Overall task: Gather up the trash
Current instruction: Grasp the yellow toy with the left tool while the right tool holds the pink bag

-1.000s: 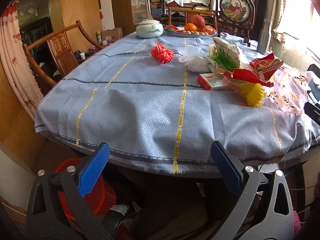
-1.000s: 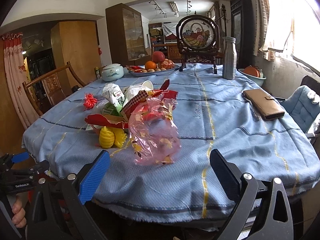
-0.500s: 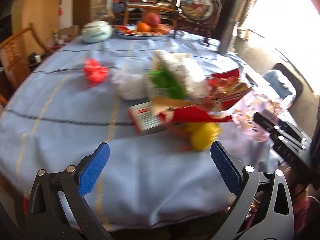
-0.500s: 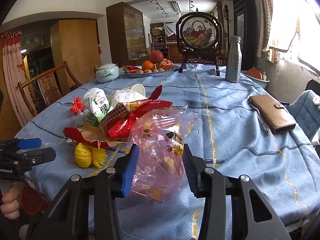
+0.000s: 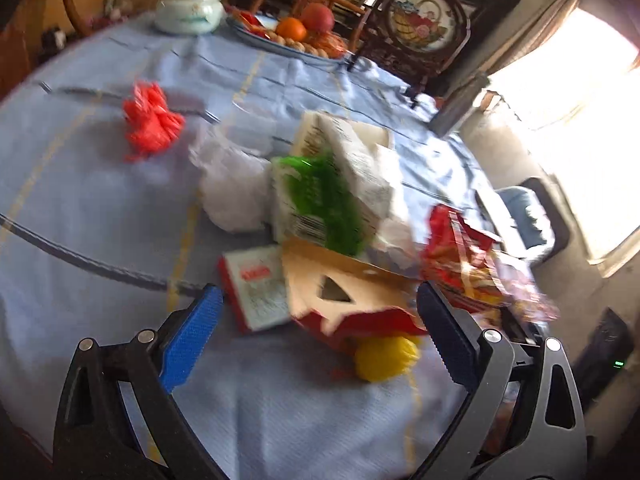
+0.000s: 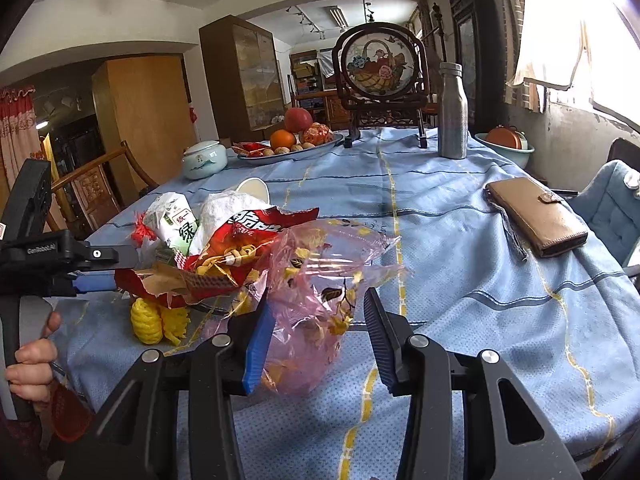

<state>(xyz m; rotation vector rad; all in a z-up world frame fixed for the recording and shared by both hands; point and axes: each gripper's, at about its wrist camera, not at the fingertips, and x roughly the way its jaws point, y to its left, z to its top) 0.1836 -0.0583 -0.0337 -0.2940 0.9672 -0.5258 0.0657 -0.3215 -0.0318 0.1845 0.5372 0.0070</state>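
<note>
The right gripper pinches the pink plastic bag so it can lift away, while the left gripper, fingers wide apart, reaches for the torn red carton nearby

Left wrist view looked steeply down along own fingers at trash pile on table, close, from near edge, blurred. Right wrist view sat just off same edge, tilted less, facing along table toward far cabinets, pink bag close in front. Both shared pile, fruit plate, round screen. Left gripper showed at right view's left edge.
</note>
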